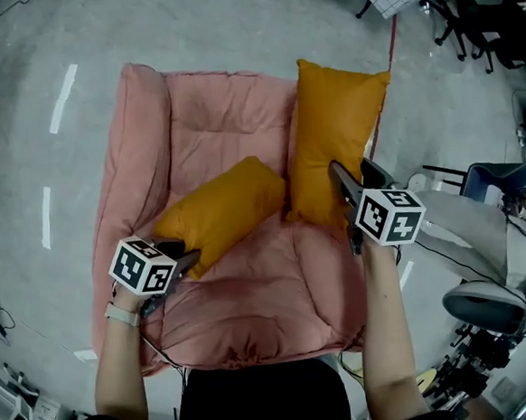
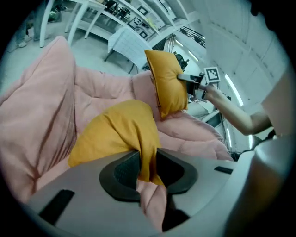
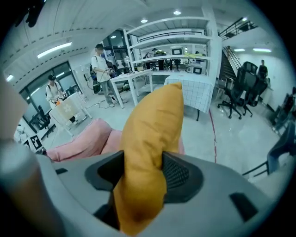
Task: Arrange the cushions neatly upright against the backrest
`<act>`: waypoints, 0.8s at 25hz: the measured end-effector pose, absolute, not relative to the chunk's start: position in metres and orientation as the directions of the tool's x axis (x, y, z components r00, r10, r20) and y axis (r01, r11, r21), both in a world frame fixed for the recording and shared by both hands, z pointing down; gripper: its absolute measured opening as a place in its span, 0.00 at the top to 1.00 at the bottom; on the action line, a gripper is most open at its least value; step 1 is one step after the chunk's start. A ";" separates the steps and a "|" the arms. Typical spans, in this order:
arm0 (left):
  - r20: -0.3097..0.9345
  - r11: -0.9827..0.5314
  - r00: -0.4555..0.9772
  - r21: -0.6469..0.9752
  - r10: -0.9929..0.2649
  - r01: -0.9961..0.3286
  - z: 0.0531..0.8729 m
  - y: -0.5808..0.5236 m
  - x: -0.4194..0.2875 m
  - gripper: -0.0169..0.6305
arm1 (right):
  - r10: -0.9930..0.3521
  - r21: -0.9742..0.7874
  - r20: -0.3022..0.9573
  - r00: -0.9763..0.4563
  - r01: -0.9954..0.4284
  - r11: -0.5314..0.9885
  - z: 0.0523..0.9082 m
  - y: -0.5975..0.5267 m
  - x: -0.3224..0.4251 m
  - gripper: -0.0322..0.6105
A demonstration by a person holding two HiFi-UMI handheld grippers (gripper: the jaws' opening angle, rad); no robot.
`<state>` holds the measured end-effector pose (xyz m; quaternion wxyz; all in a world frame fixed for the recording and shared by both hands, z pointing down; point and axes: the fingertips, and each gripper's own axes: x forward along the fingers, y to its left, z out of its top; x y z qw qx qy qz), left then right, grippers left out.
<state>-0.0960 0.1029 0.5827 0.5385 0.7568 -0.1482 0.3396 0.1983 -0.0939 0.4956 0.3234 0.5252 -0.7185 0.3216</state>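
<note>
Grey workshop floor, pink floor sofa (image 1: 228, 117). Lying cushion (image 1: 222, 212) slantwise across the seat, near corner pinched between the closed jaws of the left gripper (image 1: 187, 260). Upright cushion (image 1: 334, 135) against the backrest, lower edge clamped by the right gripper (image 1: 349, 178). Probably light, soft, prone to sagging; best taken by a corner.

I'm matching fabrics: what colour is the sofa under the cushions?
Pale pink; the sofa shows best in the head view.

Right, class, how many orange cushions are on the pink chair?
2. Lying cushion on the seat, in the left gripper; upright cushion at the right side, in the right gripper.
</note>
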 end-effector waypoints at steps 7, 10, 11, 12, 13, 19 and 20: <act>0.677 -0.408 0.695 0.721 0.241 -0.560 0.594 0.121 -0.079 0.81 | -0.531 0.036 0.814 -0.236 -0.892 0.451 0.504 -0.135 0.167 0.55; 0.673 -0.393 0.703 0.725 0.231 -0.565 0.596 0.116 -0.077 0.81 | -0.512 0.102 0.823 -0.248 -0.821 0.562 0.519 -0.155 0.139 0.55; 0.671 -0.389 0.705 0.727 0.227 -0.566 0.597 0.115 -0.076 0.81 | -0.502 0.128 0.828 -0.251 -0.787 0.603 0.526 -0.160 0.128 0.55; 0.671 -0.386 0.707 0.727 0.224 -0.567 0.597 0.114 -0.076 0.81 | -0.490 0.152 0.834 -0.253 -0.748 0.645 0.533 -0.164 0.118 0.55; 0.671 -0.387 0.707 0.726 0.221 -0.568 0.598 0.114 -0.076 0.80 | -0.475 0.172 0.842 -0.256 -0.706 0.687 0.542 -0.168 0.107 0.55; 0.675 -0.396 0.707 0.721 0.212 -0.569 0.599 0.112 -0.076 0.79 | -0.317 0.144 0.905 -0.283 -0.497 0.856 0.607 -0.176 0.064 0.55; 0.675 -0.397 0.707 0.720 0.210 -0.569 0.599 0.112 -0.075 0.79 | -0.298 0.132 0.911 -0.283 -0.486 0.864 0.616 -0.178 0.061 0.54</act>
